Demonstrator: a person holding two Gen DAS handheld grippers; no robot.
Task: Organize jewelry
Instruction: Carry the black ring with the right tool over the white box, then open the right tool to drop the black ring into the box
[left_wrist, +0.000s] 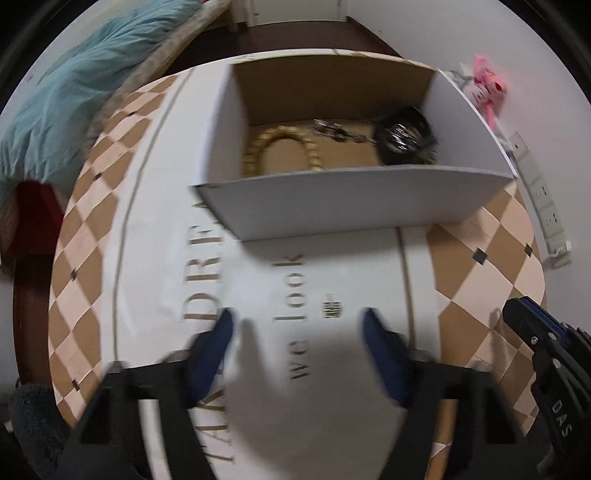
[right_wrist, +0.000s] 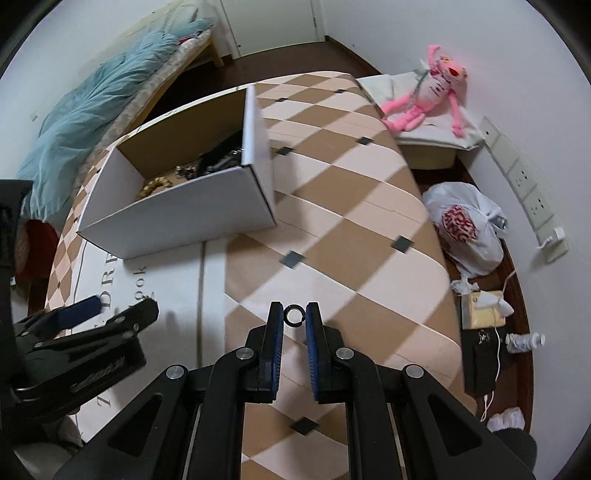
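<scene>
A white cardboard box (left_wrist: 343, 199) stands on the checkered bed cover; it also shows in the right wrist view (right_wrist: 184, 218). Inside lie a wooden bead bracelet (left_wrist: 280, 147), a silver chain (left_wrist: 332, 131) and a black item with a metal ring (left_wrist: 404, 134). A small silver piece (left_wrist: 331, 309) lies on the white printed patch in front of my left gripper (left_wrist: 297, 332), which is open and empty. My right gripper (right_wrist: 294, 314) is shut on a small black ring (right_wrist: 293, 315), held above the cover to the right of the box.
A teal blanket (right_wrist: 92, 110) lies on a bed at the left. A pink plush toy (right_wrist: 436, 99), a white plastic bag (right_wrist: 465, 225), wall sockets (right_wrist: 524, 184) and floor clutter sit to the right of the bed.
</scene>
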